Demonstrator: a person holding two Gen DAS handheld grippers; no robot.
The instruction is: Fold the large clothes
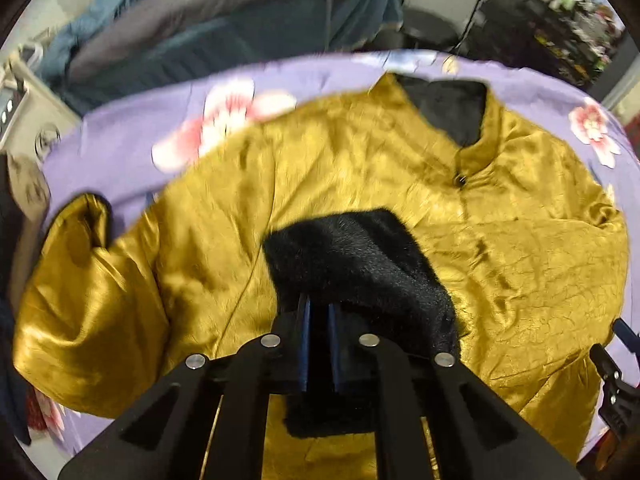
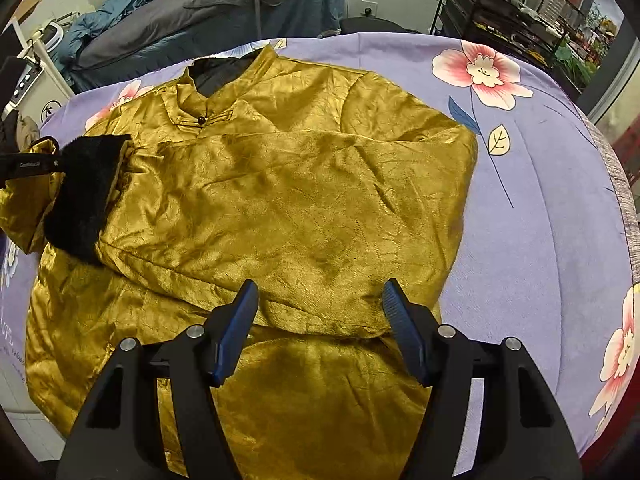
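Left wrist view: a gold satin jacket lies spread over a lilac flowered cloth that covers the tabletop. Left of the jacket's collar, one sleeve trails toward the cloth's edge. Below the collar, the left tool has its blue pads closed together, pinching the black furry lining of a turned-back piece of the jacket. Far right of the collar, part of the other tool shows at the picture's edge.

Right wrist view: left of the collar, the same black lining sticks out with the left tool gripping it. Below the collar, the right tool hangs above the jacket's body, pads wide apart, nothing between them. Right of the collar, bare flowered cloth stretches away.
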